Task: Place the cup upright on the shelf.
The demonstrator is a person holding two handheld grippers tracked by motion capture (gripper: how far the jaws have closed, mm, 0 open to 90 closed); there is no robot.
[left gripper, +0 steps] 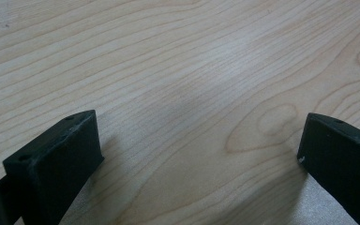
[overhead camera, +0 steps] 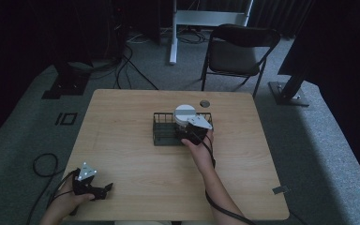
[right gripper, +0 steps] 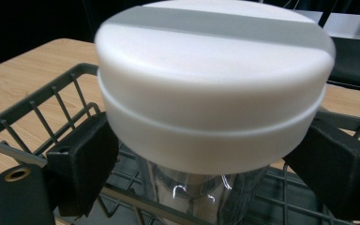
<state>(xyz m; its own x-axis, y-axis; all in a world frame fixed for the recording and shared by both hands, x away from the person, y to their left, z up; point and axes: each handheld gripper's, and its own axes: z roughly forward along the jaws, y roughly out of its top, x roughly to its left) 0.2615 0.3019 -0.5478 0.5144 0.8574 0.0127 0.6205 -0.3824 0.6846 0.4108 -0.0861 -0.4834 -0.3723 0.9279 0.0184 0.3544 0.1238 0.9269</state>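
A jar with a wide white lid (right gripper: 211, 93) and a clear body stands in a dark wire basket (overhead camera: 161, 137) near the middle of the wooden table (overhead camera: 122, 154). My right gripper (right gripper: 206, 154) has a black jaw pressed against each side of the lid's lower rim, so it is shut on the jar (overhead camera: 184, 112). In the high view my right gripper (overhead camera: 193, 127) sits at the basket's right end. My left gripper (overhead camera: 104, 190) rests low at the table's near left corner. Its jaws stand wide apart over bare wood, so my left gripper (left gripper: 199, 140) is open and holds nothing.
A small dark round hole (overhead camera: 205, 103) lies in the table behind the basket. Beyond the far edge stand a black folding chair (overhead camera: 236, 51) and a white stand (overhead camera: 173, 33). Cables (overhead camera: 44, 164) lie on the grey floor at left.
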